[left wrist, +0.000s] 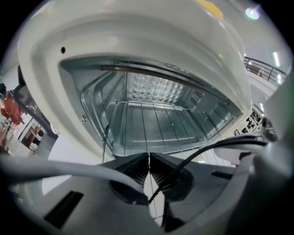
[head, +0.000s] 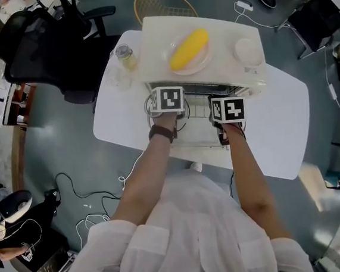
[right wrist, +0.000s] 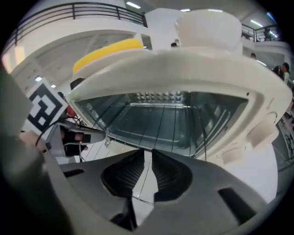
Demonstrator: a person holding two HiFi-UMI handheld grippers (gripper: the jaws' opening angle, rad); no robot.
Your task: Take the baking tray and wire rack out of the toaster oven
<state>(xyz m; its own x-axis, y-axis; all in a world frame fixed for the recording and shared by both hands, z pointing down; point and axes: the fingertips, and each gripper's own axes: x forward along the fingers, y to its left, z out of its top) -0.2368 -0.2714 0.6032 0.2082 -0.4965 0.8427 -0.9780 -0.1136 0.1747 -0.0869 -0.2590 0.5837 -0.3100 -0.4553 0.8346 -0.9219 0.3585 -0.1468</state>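
Two tongs sit at the open mouth of the toaster oven [head: 154,38] on the white counter [head: 276,122]. Left tongs [left wrist: 148,158]: jaws fully together, pinching one wire of the wire rack [left wrist: 143,121]. Right tongs [right wrist: 148,156]: jaws a narrow gap apart, a rack wire between them, pads not pressing it. Rack front projects past the opening. Baking tray [left wrist: 133,134] lies beneath the rack, inside the oven.

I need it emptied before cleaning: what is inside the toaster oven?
A wire rack sits in the open toaster oven, a shiny baking tray showing through its wires. Nothing lies on either. The oven floor beneath the tray is covered.
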